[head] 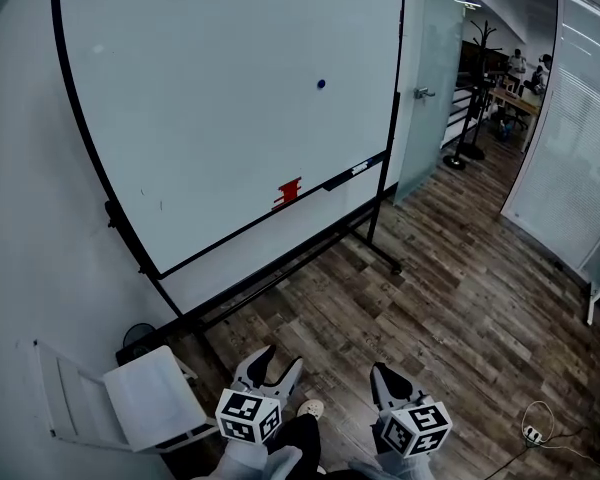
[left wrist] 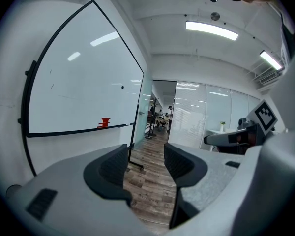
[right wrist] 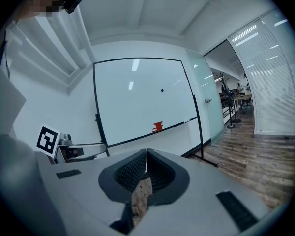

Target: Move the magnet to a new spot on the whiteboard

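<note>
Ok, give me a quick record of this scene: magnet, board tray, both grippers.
magnet: small, blue, upper right of the whiteboard
tray: red object and a marker rest on it
left gripper: open, empty, well short of the whiteboard
right gripper: shut, empty, well short of the whiteboard
task: magnet not yet touched

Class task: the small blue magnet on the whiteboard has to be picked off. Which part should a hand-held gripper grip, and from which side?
Grip the magnet across its round rim, one jaw on each side, coming straight at the whiteboard from the front. It sits flat against the upright board, so probably only its edge is free. Thickness is too small to judge.
</note>
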Motion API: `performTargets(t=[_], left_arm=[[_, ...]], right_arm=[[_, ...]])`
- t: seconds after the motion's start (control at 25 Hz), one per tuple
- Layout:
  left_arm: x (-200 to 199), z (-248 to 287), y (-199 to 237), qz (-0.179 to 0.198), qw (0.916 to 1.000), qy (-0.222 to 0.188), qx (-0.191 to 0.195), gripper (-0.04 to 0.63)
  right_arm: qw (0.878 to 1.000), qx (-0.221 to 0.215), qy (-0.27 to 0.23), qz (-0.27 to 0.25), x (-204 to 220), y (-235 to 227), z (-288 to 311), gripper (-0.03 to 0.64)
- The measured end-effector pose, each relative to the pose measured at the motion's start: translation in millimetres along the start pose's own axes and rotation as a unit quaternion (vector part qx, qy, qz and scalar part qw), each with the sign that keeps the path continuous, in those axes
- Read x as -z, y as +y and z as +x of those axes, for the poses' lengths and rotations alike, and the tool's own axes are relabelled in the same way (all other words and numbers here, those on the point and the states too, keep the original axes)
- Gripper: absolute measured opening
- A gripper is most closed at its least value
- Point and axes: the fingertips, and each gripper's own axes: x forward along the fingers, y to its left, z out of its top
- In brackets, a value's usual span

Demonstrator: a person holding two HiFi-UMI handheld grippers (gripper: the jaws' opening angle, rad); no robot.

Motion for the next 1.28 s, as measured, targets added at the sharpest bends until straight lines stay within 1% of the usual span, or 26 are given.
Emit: performTargets(t=[0.28,0.48,1.28], left_arm=[[-20.8,46.1,15.6,0.003,1.0000,-0.005,0.008,0.227],[-31.7,70.8,36.5,0.006,0.9999,-0.004,0.007,0.227],[-56.4,165.4,106.4,0.000,0.9996,-0.008,0.028,0.227]], right_arm=[[1.000,0.012,0.000,-0.006,-20.5,-27.7,38.7,0.029],[1.000,0.012,-0.004,-0.004,-34.7,-39.0,68.4,0.029],[0.999,0.037,-0.010,0.009,-61.6,-77.0,166.0,0.029]])
